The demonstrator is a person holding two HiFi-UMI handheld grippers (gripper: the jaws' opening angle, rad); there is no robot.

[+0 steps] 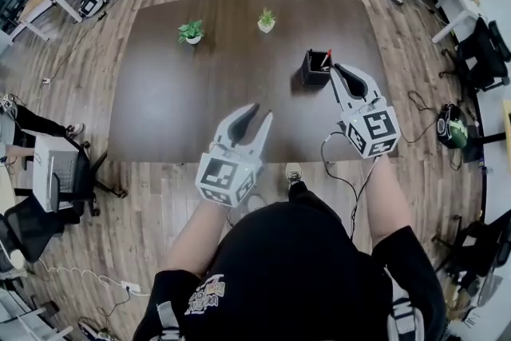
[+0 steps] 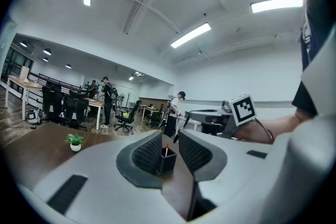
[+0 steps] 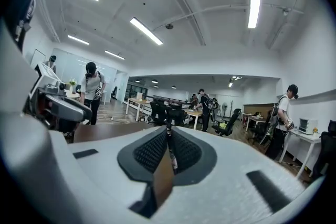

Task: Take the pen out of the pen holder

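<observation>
A black square pen holder point(image 1: 315, 73) stands on the dark brown table point(image 1: 184, 100) at the right, with a red-tipped pen point(image 1: 326, 57) sticking out of it. My right gripper point(image 1: 335, 69) hovers just right of the holder, shut on a thin dark pen point(image 3: 171, 153) that runs lengthwise between its pads. In the left gripper view that gripper hangs above and to the right of the holder point(image 2: 167, 161). My left gripper point(image 1: 262, 112) floats over the table's near edge, open, nothing between its jaws; the holder shows far off through the gap.
Two small potted plants point(image 1: 191, 31) point(image 1: 267, 20) stand at the table's far side. Office chairs point(image 1: 56, 172), desks and a floor cable point(image 1: 335, 172) surround the table. Several people stand at desks in the background point(image 3: 92, 89).
</observation>
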